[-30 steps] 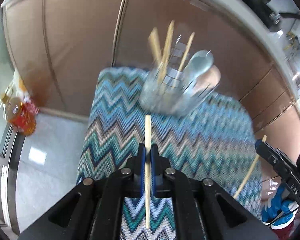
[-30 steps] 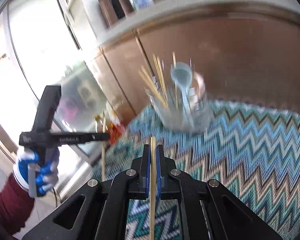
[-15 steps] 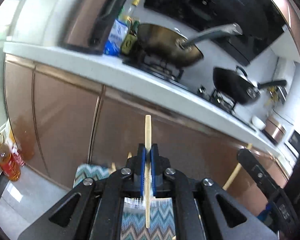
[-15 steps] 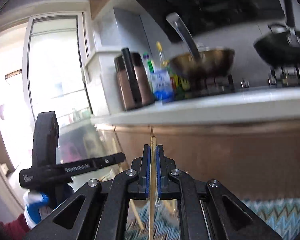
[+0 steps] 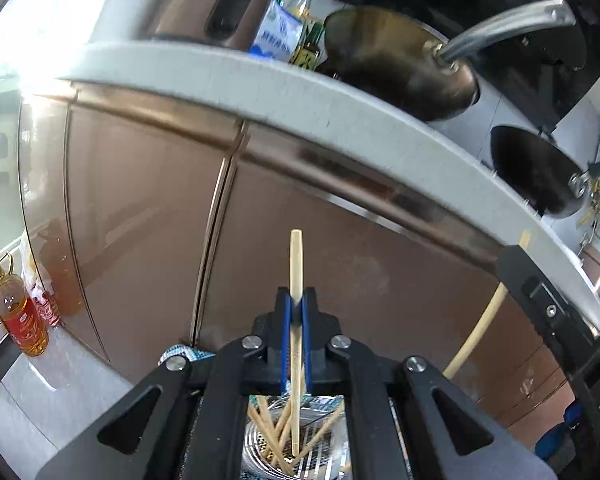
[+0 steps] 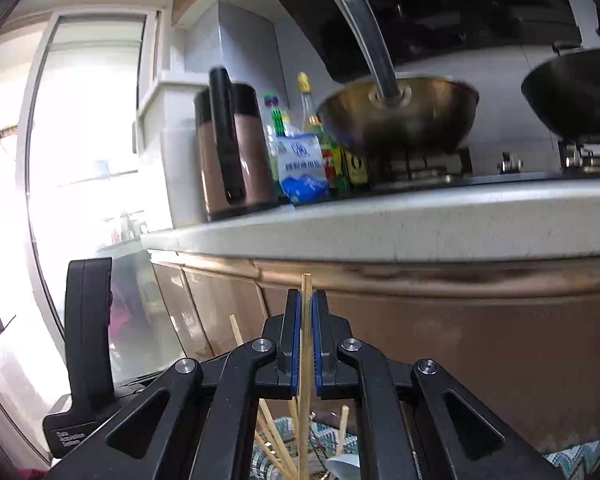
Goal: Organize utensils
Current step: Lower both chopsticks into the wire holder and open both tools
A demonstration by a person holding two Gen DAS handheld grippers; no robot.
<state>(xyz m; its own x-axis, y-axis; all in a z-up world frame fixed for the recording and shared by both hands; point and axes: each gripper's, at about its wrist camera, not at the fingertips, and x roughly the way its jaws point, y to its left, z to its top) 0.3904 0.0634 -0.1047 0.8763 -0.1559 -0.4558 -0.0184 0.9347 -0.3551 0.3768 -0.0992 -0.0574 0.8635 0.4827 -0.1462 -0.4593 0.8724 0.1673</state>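
Left gripper [image 5: 296, 312]: clamped on a chopstick [image 5: 295, 264], lower tip inside the metal holder [image 5: 320, 440].
Right gripper [image 6: 306, 320]: pinching a second chopstick [image 6: 306, 292]; holder largely hidden below the gripper bodies.

The bench [image 6: 420, 232] is a pale speckled slab running across above brown cabinet doors; at its left end stands a brown and black jug [image 6: 232, 148], just beside it a blue and white bag [image 6: 303, 168] with several bottles [image 6: 306, 100] crowded behind; to the right a brass-coloured wok [image 6: 400, 116] with a long steel handle sits on a stove ring, and further right a black pan [image 6: 572, 96] on another ring; below, a zigzag-patterned cloth [image 6: 580, 458] carries a shiny metal holder [image 5: 320, 440] with wooden sticks in it; on the grey floor [image 5: 60, 380] an amber bottle [image 5: 18, 312] stands beside the cabinets.
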